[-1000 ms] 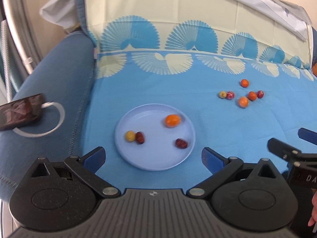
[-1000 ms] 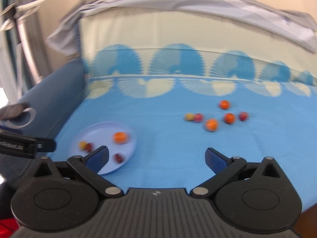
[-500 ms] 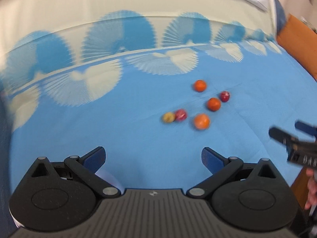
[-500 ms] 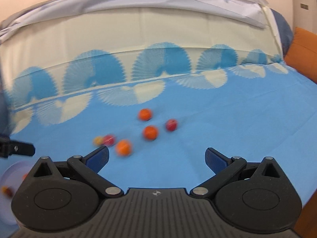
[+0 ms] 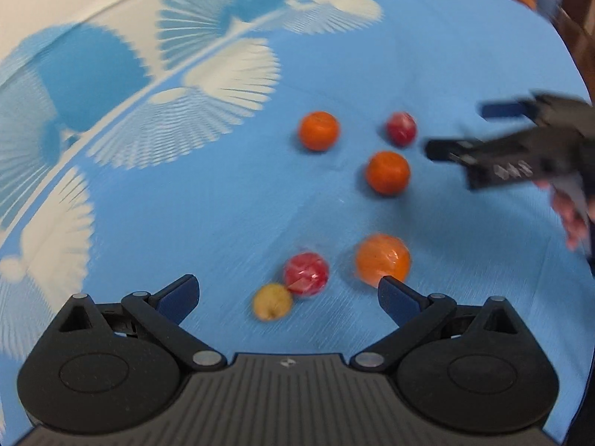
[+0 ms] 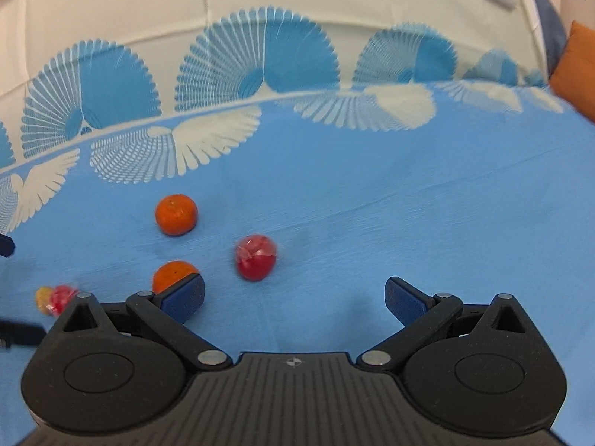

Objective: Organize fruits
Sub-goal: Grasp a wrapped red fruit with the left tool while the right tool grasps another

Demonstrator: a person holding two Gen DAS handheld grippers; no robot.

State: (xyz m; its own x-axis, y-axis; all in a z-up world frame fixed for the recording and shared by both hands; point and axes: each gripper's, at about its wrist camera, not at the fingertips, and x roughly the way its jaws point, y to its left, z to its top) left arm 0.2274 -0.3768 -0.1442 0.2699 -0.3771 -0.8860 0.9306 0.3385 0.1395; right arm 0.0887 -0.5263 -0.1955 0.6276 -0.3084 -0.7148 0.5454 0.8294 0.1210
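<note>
Left gripper (image 5: 286, 291): fingers spread wide and empty, low over the blue cloth (image 5: 223, 204)
Between its fingers: a small yellow fruit (image 5: 271, 301) touching a red wrapped fruit (image 5: 306, 273); a pale orange fruit (image 5: 383, 259) sits just behind the right fingertip
Farther out: two deeper oranges (image 5: 319, 130) (image 5: 387, 172) and a second red fruit (image 5: 401, 128), each lying apart on the cloth
Right gripper (image 6: 293, 295): fingers apart, holding nothing; in the left view it appears blurred at the right edge, near the far red fruit
Right view: the red fruit (image 6: 256, 257) lies just ahead of the open fingers; one orange (image 6: 176, 214) beyond, another partly behind the left fingertip
Backdrop: cream fabric with blue fan shapes (image 6: 260, 63)
</note>
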